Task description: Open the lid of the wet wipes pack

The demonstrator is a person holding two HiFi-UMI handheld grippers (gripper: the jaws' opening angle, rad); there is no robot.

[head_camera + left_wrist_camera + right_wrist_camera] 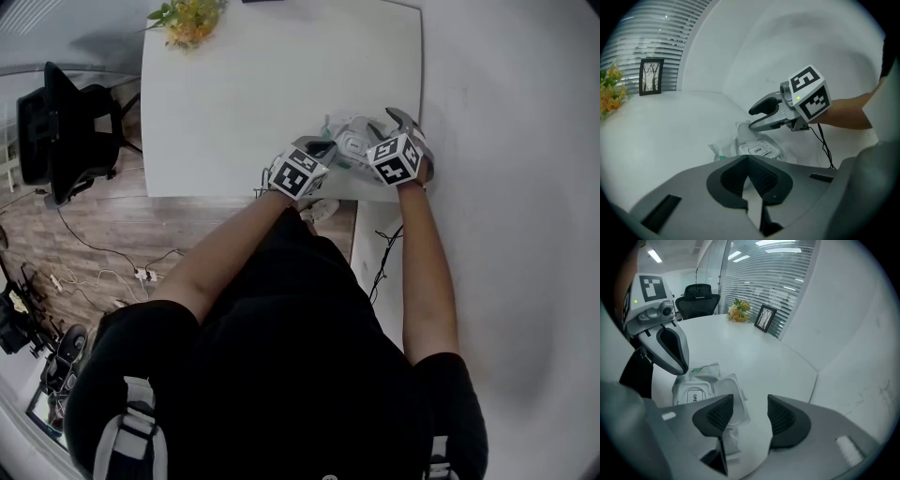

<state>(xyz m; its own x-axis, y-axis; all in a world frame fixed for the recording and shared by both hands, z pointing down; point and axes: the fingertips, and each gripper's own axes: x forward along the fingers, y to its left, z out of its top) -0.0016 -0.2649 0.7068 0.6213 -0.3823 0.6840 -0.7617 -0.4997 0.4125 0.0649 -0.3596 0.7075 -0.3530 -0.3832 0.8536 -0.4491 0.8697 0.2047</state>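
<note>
**A:** From the head view, where was the wipes pack (349,141)?

**B:** It lay flat on the white table (234,103), at the near right corner beside the wall (525,187). The left gripper (323,148) was at its left side and the right gripper (389,122) at its right. They covered so much of it that I couldn't tell which way its length ran. Flowers (187,19) stood at the far left corner. A chair (56,131) and cables (141,275) were on the floor to the left, well apart from the pack.

**A:** And the left gripper view?

**B:** That gripper's jaws were together, with nothing seen between them. Their tips were right at the pack's near edge, but I couldn't tell whether they touched it. The pack lay face up just beyond them. Its lid (743,132) stood raised on the far side, behind a label (758,151) reading OPEN. The right gripper reached in over the pack from the right, its lower jaw just beside the lid. A picture frame (650,76) and blinds (642,37) were far off to the left.

**A:** The right gripper view?

**B:** Its jaws stood apart and gripped nothing, and bare table showed in the gap. The pack lay to the left, partly behind the left-hand jaw. Its length ran away from the camera toward the left gripper, whose tip was at the far end. The lid was thrown open toward the right, with its lower edge hidden behind that same jaw.
</note>
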